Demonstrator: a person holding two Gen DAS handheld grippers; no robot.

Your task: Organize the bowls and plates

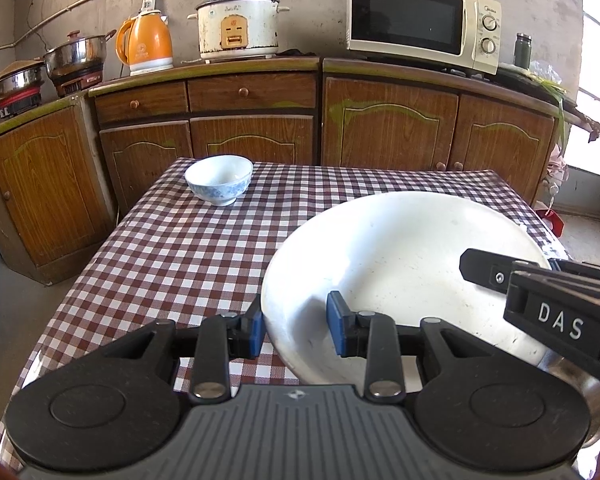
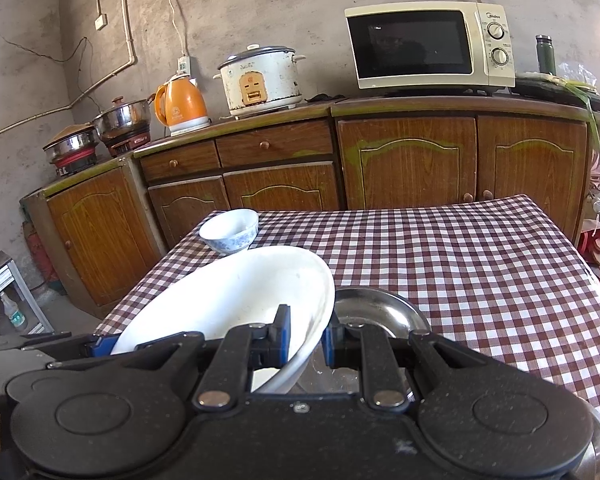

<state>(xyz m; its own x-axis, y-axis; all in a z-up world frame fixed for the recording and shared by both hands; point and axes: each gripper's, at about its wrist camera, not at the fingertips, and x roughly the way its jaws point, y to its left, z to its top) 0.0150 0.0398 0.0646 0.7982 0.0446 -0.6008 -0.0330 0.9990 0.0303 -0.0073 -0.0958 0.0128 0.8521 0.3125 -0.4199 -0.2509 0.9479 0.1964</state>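
A big white plate (image 1: pixel 400 264) hangs tilted over the checked table (image 1: pixel 172 264), held at two sides. My left gripper (image 1: pixel 298 330) is shut on its near left rim, one blue pad outside and one inside. My right gripper (image 2: pixel 305 336) is shut on the plate's (image 2: pixel 236 300) right rim; from the left wrist it shows as black fingers (image 1: pixel 486 276) reaching over the plate. Just under and right of the plate lies a steel dish (image 2: pixel 380 308). A small blue-patterned white bowl (image 1: pixel 219 178) (image 2: pixel 230 232) stands alone at the table's far left corner.
Wooden cabinets (image 1: pixel 388 128) run along the wall behind the table. On them stand a microwave (image 1: pixel 420 20), a rice cooker (image 1: pixel 238 26), an orange kettle (image 1: pixel 146 42) and steel pots (image 1: pixel 76 54). Bare checked cloth (image 2: pixel 480 264) spreads to the right of the steel dish.
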